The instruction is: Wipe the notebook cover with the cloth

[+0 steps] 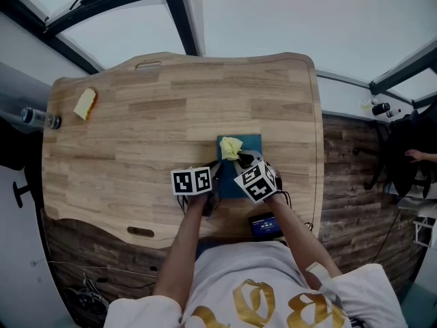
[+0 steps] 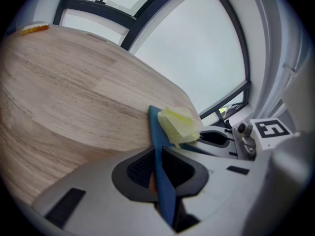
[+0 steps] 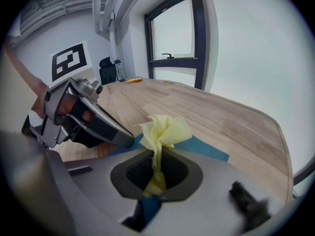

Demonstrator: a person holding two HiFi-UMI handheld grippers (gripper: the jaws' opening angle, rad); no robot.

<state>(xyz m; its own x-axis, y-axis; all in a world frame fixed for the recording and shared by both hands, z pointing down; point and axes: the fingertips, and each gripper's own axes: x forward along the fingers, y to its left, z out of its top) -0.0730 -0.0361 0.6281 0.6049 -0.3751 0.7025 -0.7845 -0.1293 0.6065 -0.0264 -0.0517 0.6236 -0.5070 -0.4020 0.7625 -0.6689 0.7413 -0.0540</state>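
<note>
You are mid-wipe: your right claw is clenched on the crumpled, soft yellow cloth. The cloth sits over the flat teal-blue notebook, just below the middle of the head view on the pale wood-grain table. Your left claw pinches the notebook's thin left edge; next, I judge, sweep the cloth across the smooth cover with light pressure.

The blue notebook was clamped edge-on by the left gripper. A yellow cloth was bunched at its far end.
</note>
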